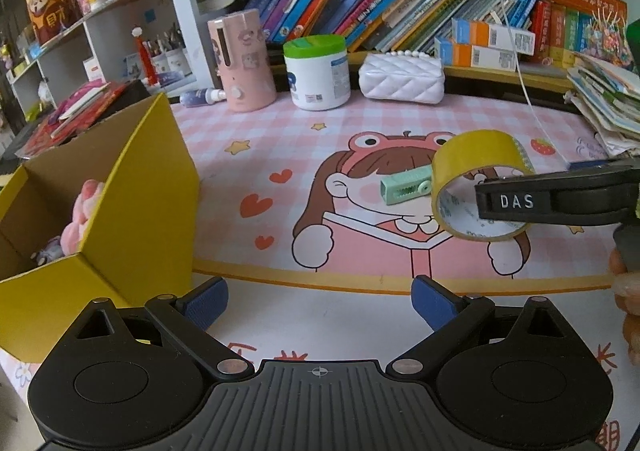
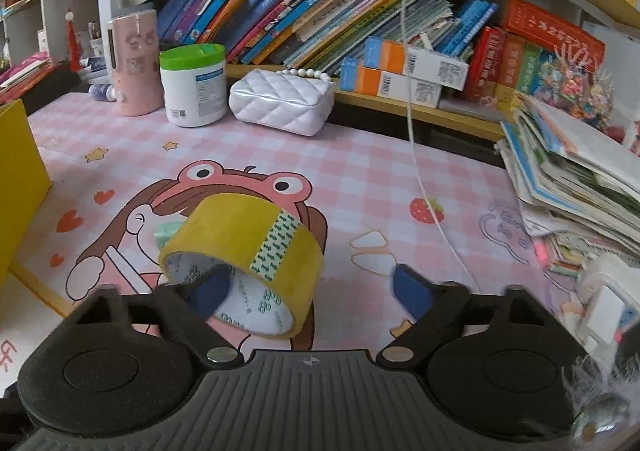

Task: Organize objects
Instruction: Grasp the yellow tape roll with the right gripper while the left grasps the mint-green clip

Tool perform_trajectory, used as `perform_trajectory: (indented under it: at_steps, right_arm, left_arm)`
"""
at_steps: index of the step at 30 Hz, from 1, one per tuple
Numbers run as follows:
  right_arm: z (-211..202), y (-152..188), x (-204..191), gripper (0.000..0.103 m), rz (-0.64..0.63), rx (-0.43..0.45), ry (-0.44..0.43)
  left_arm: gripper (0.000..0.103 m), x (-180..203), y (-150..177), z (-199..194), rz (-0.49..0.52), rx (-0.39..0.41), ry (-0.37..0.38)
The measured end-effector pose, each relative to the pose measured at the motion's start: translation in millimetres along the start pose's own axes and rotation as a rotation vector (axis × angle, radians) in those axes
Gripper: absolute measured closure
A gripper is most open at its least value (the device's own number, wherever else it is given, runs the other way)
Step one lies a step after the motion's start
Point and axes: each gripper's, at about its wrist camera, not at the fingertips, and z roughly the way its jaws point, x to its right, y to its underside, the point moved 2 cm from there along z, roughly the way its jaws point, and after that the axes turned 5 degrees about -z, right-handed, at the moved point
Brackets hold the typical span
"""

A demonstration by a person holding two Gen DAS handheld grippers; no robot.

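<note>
The right tool (image 2: 308,287) stands apart, one finger threaded through the yellow tape roll (image 2: 244,263) above mid-worktop; unclamped, it could slide off. The left tool (image 1: 320,303) is apart, empty.

One tape roll (image 2: 244,251), one green clip (image 1: 406,187), one yellow box (image 1: 132,211), perhaps two plush toys.

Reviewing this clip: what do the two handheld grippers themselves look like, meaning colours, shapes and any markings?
Both are matte black. The left gripper has a ribbed centre plate with a small crosshair mark, two round housings, linkage arms with silver pivot pins, and blue textured pads. The right gripper is built the same way; seen from the side, one finger carries a white "DAS" label. No sleeve is visible.
</note>
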Motion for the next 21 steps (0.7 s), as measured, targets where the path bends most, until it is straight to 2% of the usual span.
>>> perform_trajectory:
  at_steps: [1,3,5,15,21]
  right_arm:
    - [3.1,-0.7,0.3,0.039,-0.005,0.002,-0.011]
    - [7.8,-3.0,4.2,0.072,0.009,-0.003,-0.049]
    - [6.9,-4.7,11.2,0.087,0.051,-0.005,-0.063]
    - [-25.9,-5.3,62.3,0.095,0.199,0.066,0.006]
    - [-36.2,-3.0,83.0,0.095,0.244,0.071,0.033]
  left_arm:
    - [0.004,1.2,-0.8,1.7,0.002,-0.001,0.000]
    - [0.005,3.5,-3.1,4.7,0.003,0.001,0.005]
    - [0.005,6.1,-6.5,9.0,-0.001,0.004,0.011]
    - [0.005,36.2,-29.7,49.9,-0.072,-0.005,0.058]
    - [0.015,65.4,-46.0,75.4,-0.116,-0.011,0.068]
